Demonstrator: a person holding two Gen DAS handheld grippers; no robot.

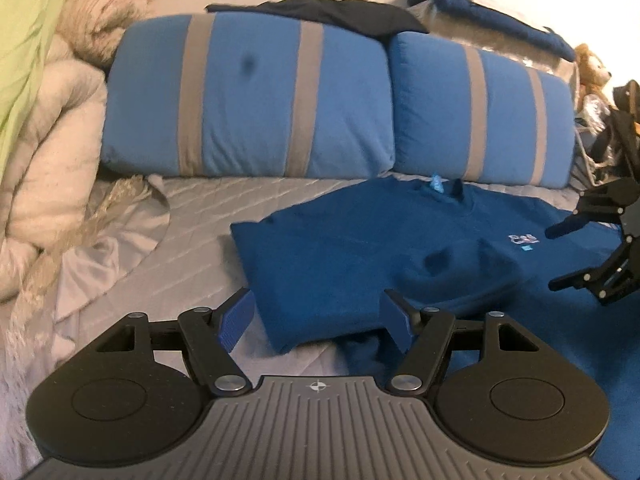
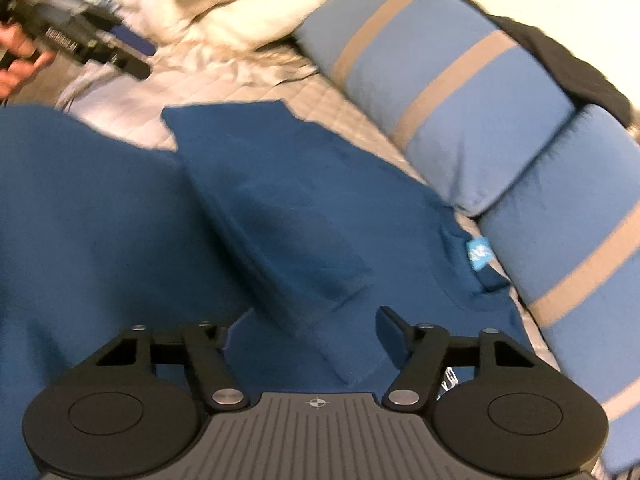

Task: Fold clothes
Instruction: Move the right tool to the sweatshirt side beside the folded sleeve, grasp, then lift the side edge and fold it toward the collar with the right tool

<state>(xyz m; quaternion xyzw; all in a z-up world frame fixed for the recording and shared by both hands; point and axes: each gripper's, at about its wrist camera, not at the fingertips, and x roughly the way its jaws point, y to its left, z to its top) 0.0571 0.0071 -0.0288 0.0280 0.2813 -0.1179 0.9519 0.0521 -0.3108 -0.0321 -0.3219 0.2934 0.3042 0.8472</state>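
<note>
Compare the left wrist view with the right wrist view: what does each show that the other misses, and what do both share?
Only the left wrist view shows the teddy bear, the shirt's chest logo and the open right gripper. Only the right wrist view shows the person's hand holding the left gripper. Both show the blue shirt with one side folded in, its light blue neck tag, the striped blue pillows and the grey quilted bedcover.

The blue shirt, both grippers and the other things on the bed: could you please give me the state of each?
Blue shirt: lying flat on the bed, one sleeve side folded over the body.
Left gripper: open, holding nothing, at the folded edge.
Right gripper: open, holding nothing, over the shirt.
Striped pillows: side by side behind the shirt.
Dark garment: draped over the pillows.
</note>
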